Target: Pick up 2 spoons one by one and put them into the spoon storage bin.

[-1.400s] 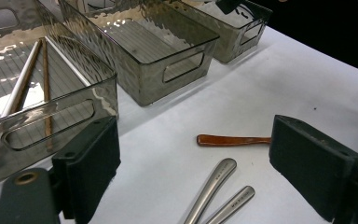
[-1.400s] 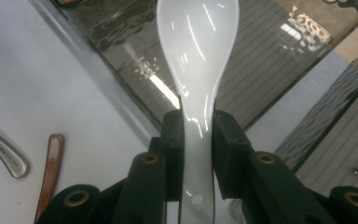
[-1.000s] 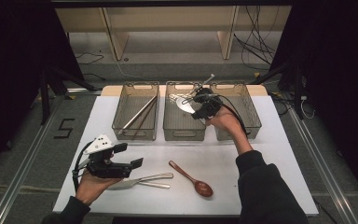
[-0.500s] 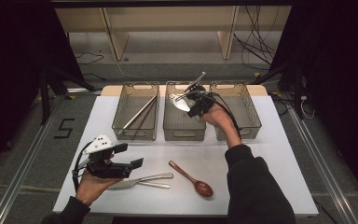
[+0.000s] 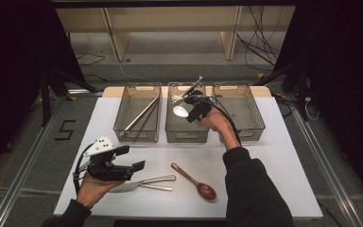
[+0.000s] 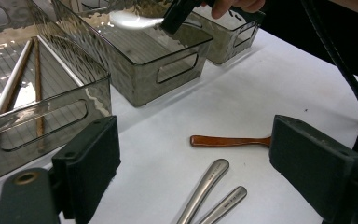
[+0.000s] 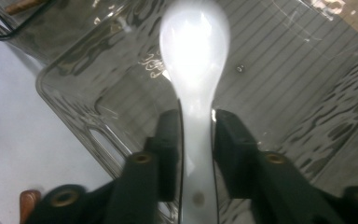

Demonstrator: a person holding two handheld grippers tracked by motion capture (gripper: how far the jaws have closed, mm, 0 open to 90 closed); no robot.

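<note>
My right gripper (image 5: 190,111) hangs over the middle clear bin (image 5: 186,137) with a white spoon (image 5: 181,111) between its jaws, bowl pointing away. In the right gripper view the spoon's handle (image 7: 196,140) runs between the pads (image 7: 170,140) with only thin dark slits on either side; the jaws have just been opening. My left gripper (image 5: 132,158) rests open near the table's front left, level, nothing between its jaws (image 6: 196,140). Just past it lie a wooden spoon (image 5: 194,178) (image 6: 228,141) and two metal utensils (image 5: 151,182) (image 6: 209,186).
Three clear bins stand in a row at the back. The left bin (image 5: 138,137) holds long sticks (image 5: 139,116), the middle one also holds a metal fork (image 5: 176,98), and the right bin (image 5: 248,133) looks bare. The table's front edge is close to my left hand.
My right gripper has moved left and down from the right bin's edge to over the middle bin, carrying the white spoon. The left gripper has stayed put.
</note>
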